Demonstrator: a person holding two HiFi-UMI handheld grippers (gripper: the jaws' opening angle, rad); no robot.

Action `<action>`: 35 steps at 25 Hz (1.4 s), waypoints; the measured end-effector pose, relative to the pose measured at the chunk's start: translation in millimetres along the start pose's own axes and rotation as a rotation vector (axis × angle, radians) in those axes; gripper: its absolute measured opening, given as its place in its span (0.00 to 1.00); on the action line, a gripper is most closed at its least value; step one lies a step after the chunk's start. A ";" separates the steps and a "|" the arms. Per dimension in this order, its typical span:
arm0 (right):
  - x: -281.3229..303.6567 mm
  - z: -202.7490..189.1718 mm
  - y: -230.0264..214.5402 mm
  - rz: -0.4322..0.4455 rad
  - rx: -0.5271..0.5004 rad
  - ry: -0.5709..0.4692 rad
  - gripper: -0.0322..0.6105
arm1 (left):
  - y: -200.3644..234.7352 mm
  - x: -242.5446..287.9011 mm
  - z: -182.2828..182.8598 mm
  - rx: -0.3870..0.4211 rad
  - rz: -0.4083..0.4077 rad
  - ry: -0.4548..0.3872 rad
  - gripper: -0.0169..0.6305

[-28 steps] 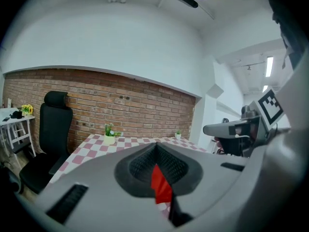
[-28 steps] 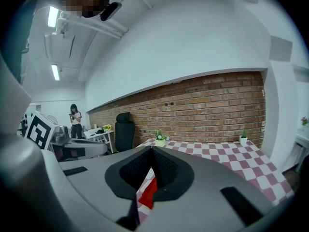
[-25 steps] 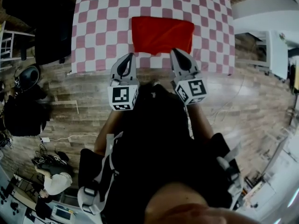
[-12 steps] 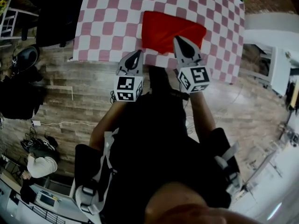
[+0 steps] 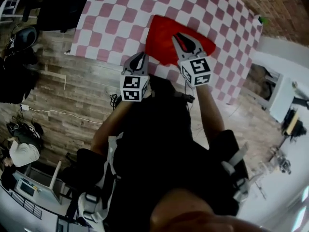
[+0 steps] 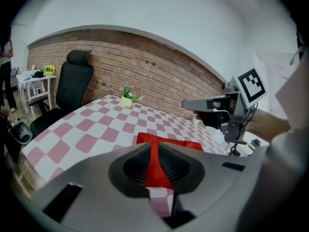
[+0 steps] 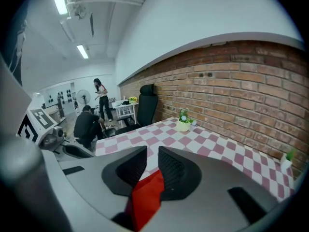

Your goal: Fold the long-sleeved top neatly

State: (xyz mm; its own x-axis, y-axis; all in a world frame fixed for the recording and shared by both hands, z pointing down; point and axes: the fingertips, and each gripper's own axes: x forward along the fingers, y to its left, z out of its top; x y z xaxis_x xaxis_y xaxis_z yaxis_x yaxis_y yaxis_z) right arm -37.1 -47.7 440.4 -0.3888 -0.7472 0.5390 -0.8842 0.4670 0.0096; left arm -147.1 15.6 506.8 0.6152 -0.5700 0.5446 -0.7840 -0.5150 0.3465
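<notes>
The long-sleeved top (image 5: 161, 37) lay folded into a compact red block on the checked tablecloth (image 5: 120, 18), close to the edge nearest the person. A second earlier the block had sat square in the head view. Now the table ran slantwise toward the upper right, and the top looked skewed with it.

The right gripper (image 5: 178, 34), which had been at the top's near edge, now reached over the red cloth. Its jaws had just been opening and stood a narrow gap apart. Red fabric showed through that gap, and I could not tell whether it touched the pads.

The left gripper (image 5: 140, 55) had sunk to the table's near edge, just beside the top's near-left corner. Its jaws were all but together, with only a thin slit between them and nothing in it.

Much of the top's near side was hidden behind the right gripper. In each gripper view the gripper's own body covered the lower part of the cloth. The tablecloth's far end ran out of frame at the top of the head view.

A small potted plant (image 6: 127, 95) stood by the brick wall (image 6: 159, 71), and a black office chair (image 6: 72, 81) stood at the table's end.
</notes>
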 end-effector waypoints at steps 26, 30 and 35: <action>170.1 -116.4 -40.7 0.536 -0.486 0.663 0.34 | 22.3 112.9 -126.0 -0.254 0.081 0.335 0.36; 186.2 -137.1 -53.0 0.552 -0.509 0.726 0.34 | 24.4 115.1 -129.1 -0.276 0.087 0.345 0.36; 202.3 -157.9 -58.3 0.583 -0.501 0.765 0.34 | 27.4 120.3 -132.7 -0.253 0.094 0.352 0.35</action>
State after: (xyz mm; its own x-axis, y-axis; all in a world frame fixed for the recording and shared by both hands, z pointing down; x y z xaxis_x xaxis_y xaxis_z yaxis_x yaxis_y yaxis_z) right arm -23.3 -151.4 681.9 -0.2966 0.0639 0.9529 -0.3420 0.9245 -0.1684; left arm -105.7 17.8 683.2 0.5090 -0.3319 0.7942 -0.8577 -0.2732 0.4356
